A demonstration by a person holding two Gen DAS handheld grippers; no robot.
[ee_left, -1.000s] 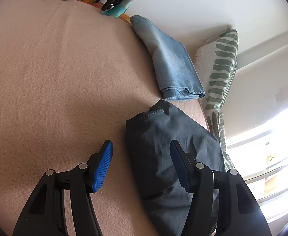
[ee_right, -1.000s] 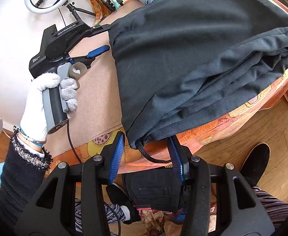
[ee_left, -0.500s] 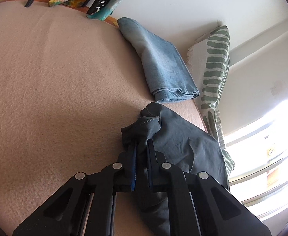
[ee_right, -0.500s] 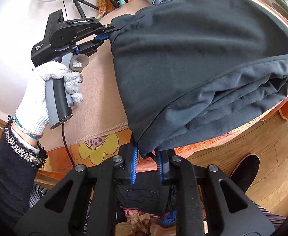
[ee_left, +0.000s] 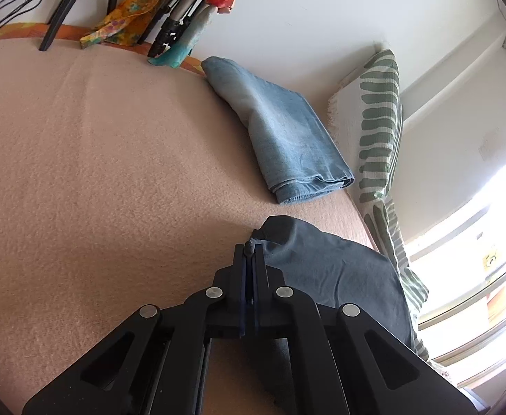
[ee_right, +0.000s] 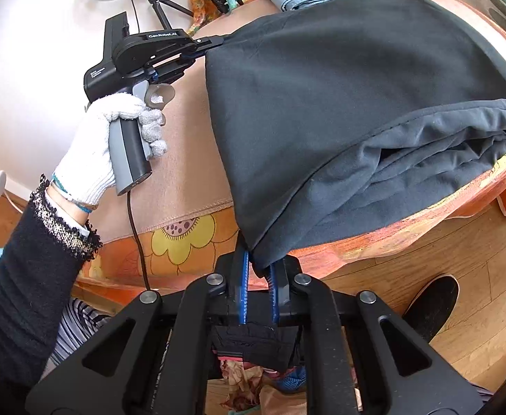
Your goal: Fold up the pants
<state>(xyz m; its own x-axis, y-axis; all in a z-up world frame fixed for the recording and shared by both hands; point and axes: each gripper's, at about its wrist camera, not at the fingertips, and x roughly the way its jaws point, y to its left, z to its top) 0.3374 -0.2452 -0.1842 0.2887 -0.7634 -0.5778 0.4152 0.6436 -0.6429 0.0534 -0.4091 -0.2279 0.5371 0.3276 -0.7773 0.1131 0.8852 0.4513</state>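
Dark pants (ee_right: 339, 103) spread over bed (ee_left: 97, 173), one bunched edge hanging past near side. Left gripper (ee_left: 251, 247) clamped tight on far corner of pants; right gripper (ee_right: 258, 269) closing, pads pinching near corner at bed's edge. Gloved hand (ee_right: 107, 138) holds left gripper's handle. Folded jeans (ee_left: 280, 138) lie beyond, beside striped pillow (ee_left: 377, 131).

White knit glove on the left hand (ee_right: 93, 152), black sleeve (ee_right: 28, 276) with speckled cuff; black gripper (ee_right: 258, 278) with blue pads
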